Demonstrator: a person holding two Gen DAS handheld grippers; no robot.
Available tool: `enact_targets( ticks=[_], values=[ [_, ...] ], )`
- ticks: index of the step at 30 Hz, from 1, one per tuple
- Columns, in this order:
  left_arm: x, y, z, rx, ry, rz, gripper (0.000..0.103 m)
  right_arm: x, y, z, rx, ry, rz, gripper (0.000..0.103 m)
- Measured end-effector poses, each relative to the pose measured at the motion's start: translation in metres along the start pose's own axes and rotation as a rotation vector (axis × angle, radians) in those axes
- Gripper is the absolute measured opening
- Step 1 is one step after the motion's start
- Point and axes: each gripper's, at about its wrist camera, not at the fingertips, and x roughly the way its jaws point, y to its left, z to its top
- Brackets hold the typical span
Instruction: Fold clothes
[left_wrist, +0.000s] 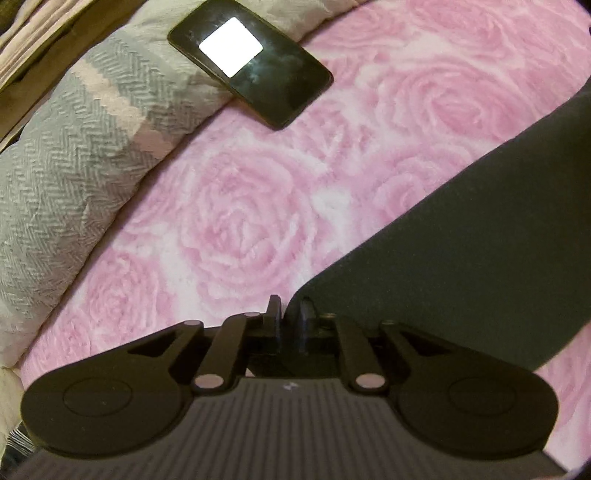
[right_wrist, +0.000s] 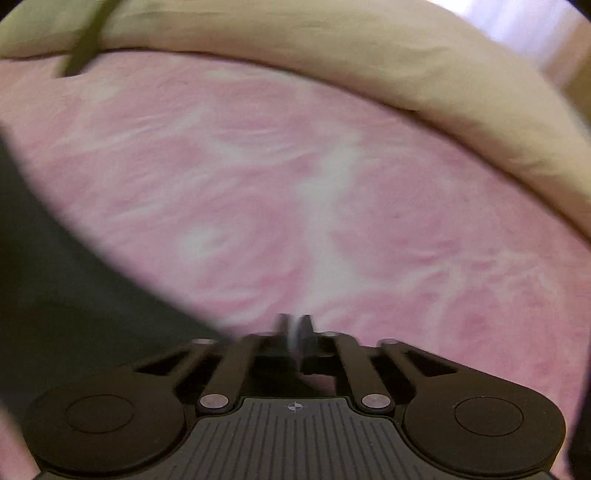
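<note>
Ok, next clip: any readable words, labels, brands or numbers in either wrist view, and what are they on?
No readable text in either view.
Phone: the screen shows only a blank, blown-out white square, no characters.
Left gripper body: one small light mark, too small to read.
Right gripper body: a crosshair symbol only, no letters; this view is motion-blurred.

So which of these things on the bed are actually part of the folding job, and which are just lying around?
Part of the job:
- dark, smooth fabric garment
- left gripper, fingers close together at the garment's edge
- right gripper, fingers close together, view blurred

Just lying about:
- black rectangular phone, screen glowing
- grey herringbone pillow
- beige bedding roll
- pink rose-patterned blanket underneath
</note>
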Motion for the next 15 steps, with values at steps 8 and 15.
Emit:
enact_targets(
  ticks=[8,15],
  values=[
    [-0.014,-0.002,-0.004,-0.009,-0.024,0.049,0.025,-0.057,-0.002,-0.026,0.161,-0.089,-0.019,0.006],
    [-0.009,-0.032,-0.047,0.160,0.083,0.039,0.034,-0.062,0.023,-0.120,0.345,0.042,-0.016,0.075]
  ],
)
